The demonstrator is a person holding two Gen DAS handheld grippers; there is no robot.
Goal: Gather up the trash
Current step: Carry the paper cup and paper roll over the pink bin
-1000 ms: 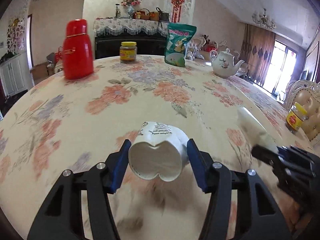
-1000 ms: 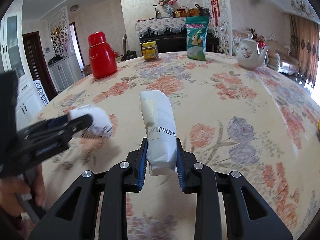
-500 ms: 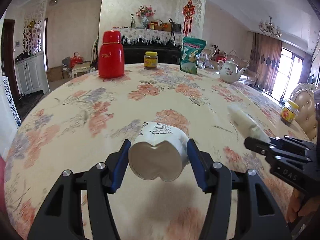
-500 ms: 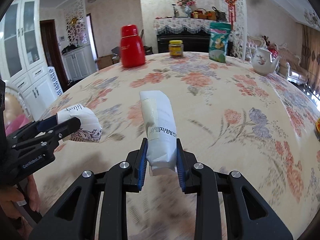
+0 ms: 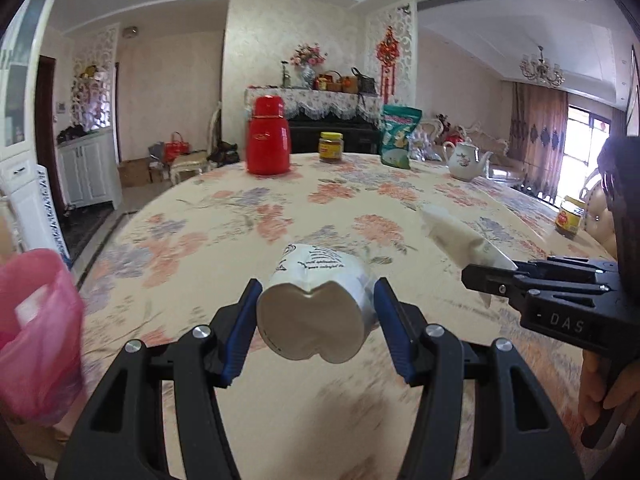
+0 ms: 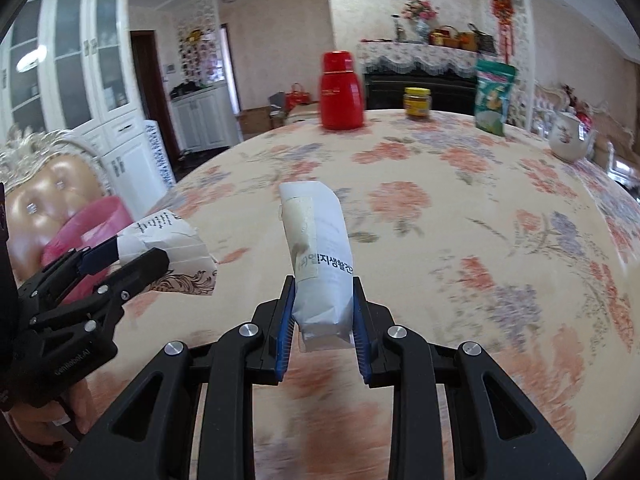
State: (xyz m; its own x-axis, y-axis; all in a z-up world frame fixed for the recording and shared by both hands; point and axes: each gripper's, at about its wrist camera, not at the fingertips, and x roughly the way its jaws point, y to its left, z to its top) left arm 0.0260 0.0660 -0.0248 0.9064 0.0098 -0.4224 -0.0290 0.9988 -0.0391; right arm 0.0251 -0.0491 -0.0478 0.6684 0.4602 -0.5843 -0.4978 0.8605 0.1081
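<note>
Right wrist view shows the right gripper (image 6: 323,312) clamped on a white paper packet printed with black Korean lettering (image 6: 320,264), held above the floral-clothed round table (image 6: 480,240); left wrist view reads "DAS" on that gripper's side. Left gripper (image 5: 316,312) squeezes a crushed white paper cup with black script (image 5: 316,308) beside a pink bin bag (image 5: 36,328)

The near and middle stretch of the floral worktop (image 5: 224,240) lies bare, giving wide passage; obstacles stand only along its far edge: a red flask (image 5: 267,136), a yellow-lidded jar (image 5: 331,146), a green pouch (image 5: 398,136) and a white teapot (image 5: 464,160); a second jar (image 5: 569,221) sits at the right rim; off the left edge a pink bin (image 5: 34,332) stands close by a padded chair (image 6: 48,184).
</note>
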